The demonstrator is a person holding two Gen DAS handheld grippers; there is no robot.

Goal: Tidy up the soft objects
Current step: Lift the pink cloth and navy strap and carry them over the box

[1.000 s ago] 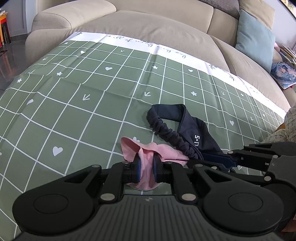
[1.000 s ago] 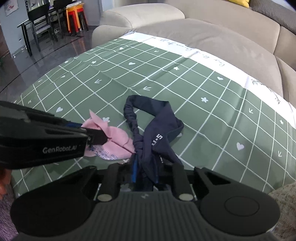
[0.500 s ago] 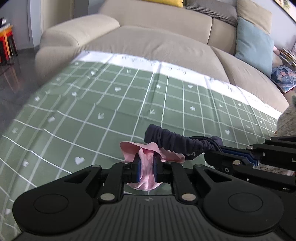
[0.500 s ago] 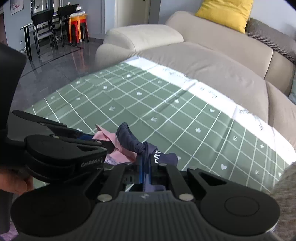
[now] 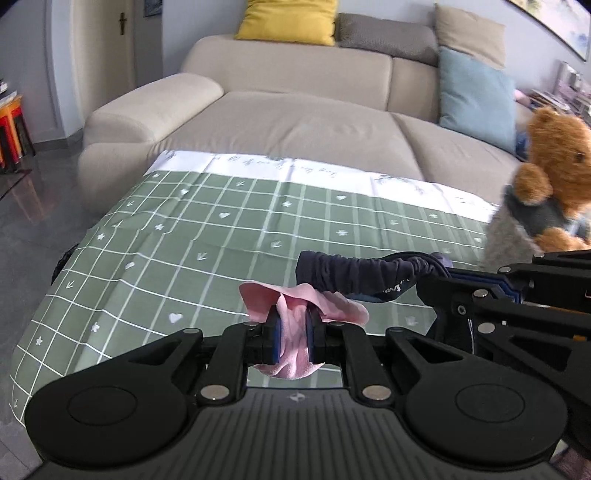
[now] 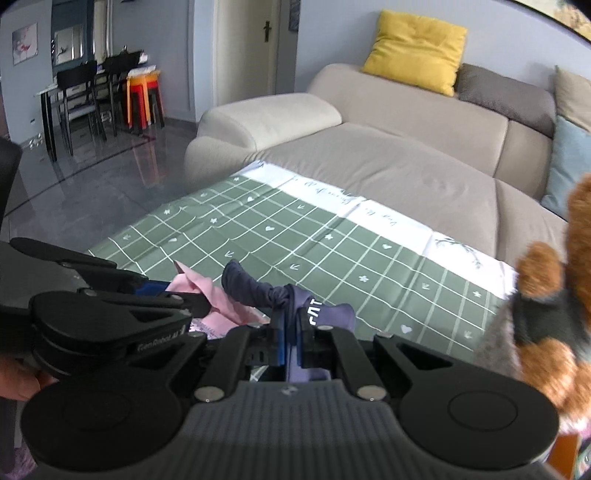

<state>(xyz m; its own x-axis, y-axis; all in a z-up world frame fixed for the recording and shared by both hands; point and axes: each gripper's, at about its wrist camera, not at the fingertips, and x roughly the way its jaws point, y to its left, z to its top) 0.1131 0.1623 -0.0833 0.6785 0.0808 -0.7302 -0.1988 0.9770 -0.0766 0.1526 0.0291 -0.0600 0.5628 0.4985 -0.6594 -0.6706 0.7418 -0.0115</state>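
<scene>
My left gripper (image 5: 292, 341) is shut on a small pink cloth (image 5: 295, 332), which hangs bunched between its blue pads above the green checked sheet (image 5: 184, 258). To its right, my right gripper (image 6: 291, 343) is shut on a dark navy garment (image 6: 258, 291) with a ruched elastic band and white lettering. In the left wrist view the navy garment (image 5: 362, 271) stretches across to the right gripper (image 5: 480, 291). In the right wrist view the left gripper (image 6: 192, 301) and the pink cloth (image 6: 210, 295) sit at lower left. Both cloths are lifted off the sheet.
A brown teddy bear (image 5: 554, 177) in a dark top stands at the right edge. The beige sofa (image 5: 295, 118) carries yellow (image 5: 288, 16), grey and light blue (image 5: 476, 92) cushions. A dining table, black chairs and orange stools (image 6: 144, 96) stand on the dark floor at left.
Both grippers rose from the sheet, lifting the pink cloth and the navy garment clear of it. The views tilted up, bringing the sofa back, cushions and teddy bear into sight.
</scene>
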